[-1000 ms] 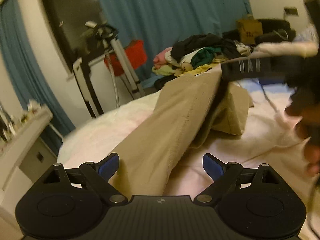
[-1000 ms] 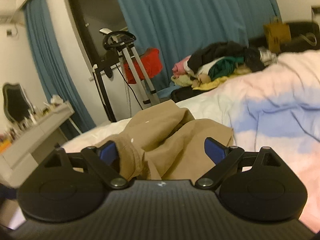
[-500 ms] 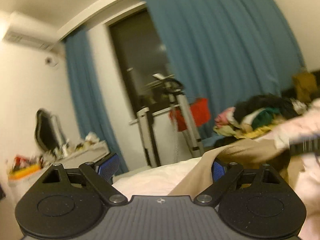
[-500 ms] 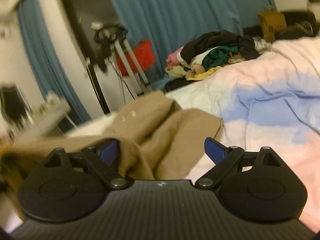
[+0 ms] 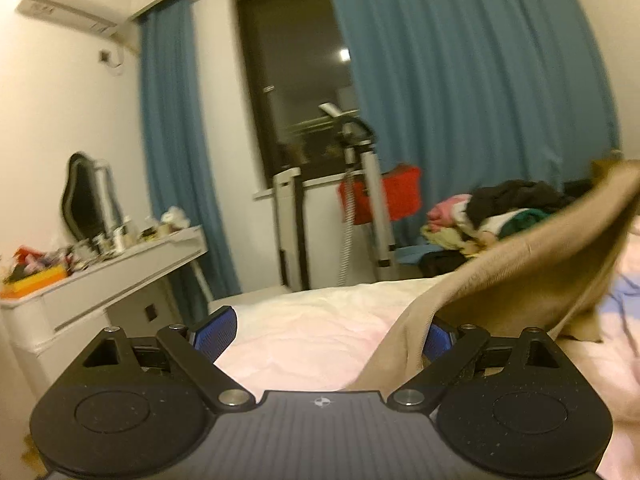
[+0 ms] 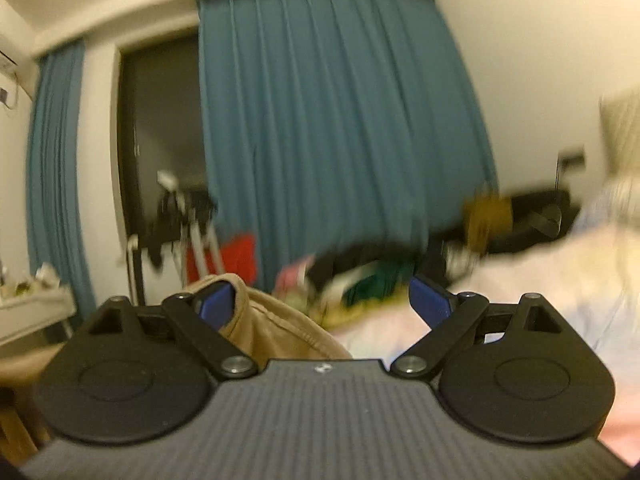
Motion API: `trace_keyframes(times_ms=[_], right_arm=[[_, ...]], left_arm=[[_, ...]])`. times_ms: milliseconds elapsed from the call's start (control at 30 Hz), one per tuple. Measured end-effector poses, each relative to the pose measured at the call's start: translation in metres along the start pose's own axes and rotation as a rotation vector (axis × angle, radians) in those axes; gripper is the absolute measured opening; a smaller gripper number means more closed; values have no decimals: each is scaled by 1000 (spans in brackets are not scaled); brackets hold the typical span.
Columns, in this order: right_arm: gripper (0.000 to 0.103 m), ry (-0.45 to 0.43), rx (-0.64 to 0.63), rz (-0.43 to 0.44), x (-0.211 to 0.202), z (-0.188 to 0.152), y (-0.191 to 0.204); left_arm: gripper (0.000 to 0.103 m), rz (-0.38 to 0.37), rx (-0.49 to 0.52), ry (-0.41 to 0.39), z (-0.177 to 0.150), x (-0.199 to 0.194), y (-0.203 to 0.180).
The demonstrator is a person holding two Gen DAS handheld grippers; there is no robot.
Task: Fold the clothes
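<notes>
While both jaws gape, tan garment (image 5: 532, 276) drapes over pink bed (image 5: 316, 332) beside each gripper's inner pad.

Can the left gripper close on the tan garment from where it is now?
Probably yes. The left gripper has its jaws wide open, and the tan garment already drapes over the bed between them, against the right-hand blue pad. Nothing blocks the gap.

Left claw (image 5: 326, 330) jaws spread wide; right claw (image 6: 326, 304) likewise, both level.
</notes>
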State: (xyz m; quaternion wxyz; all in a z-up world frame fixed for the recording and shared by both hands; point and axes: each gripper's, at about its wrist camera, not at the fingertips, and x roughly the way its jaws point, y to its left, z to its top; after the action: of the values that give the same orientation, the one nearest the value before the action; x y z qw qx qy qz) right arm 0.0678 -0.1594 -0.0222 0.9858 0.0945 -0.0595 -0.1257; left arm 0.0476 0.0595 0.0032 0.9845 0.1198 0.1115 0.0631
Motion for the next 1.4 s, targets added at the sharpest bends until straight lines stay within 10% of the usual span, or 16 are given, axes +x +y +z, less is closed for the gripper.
trace_keyframes(times_ms=[267, 500, 600, 667, 700, 867, 1067, 1200, 1400], right_arm=[[93, -84, -101, 20, -41, 68, -34], [93, 274, -188, 69, -15, 59, -74], [93, 450, -173, 105, 4, 37, -82], [93, 552, -128, 150, 14, 19, -80], [93, 590, -102, 177, 18, 11, -79], [93, 779, 44, 219, 46, -31, -84], [93, 870, 50, 139, 71, -72, -76], [93, 789, 87, 3, 73, -75, -86], [93, 588, 179, 5, 61, -52, -99]], left_arm=[[96, -293, 40, 89, -10, -8, -8], [90, -512, 89, 289, -31, -7, 0], [62, -559, 110, 370, -37, 8, -2], [7, -591, 95, 414, -36, 24, 0], [5, -619, 39, 427, -34, 30, 5], [5, -824, -222, 493, -17, 77, 27], [10, -761, -261, 651, -28, 167, 6], [23, -699, -274, 667, -47, 183, 5], [69, -566, -145, 437, -20, 143, 2]])
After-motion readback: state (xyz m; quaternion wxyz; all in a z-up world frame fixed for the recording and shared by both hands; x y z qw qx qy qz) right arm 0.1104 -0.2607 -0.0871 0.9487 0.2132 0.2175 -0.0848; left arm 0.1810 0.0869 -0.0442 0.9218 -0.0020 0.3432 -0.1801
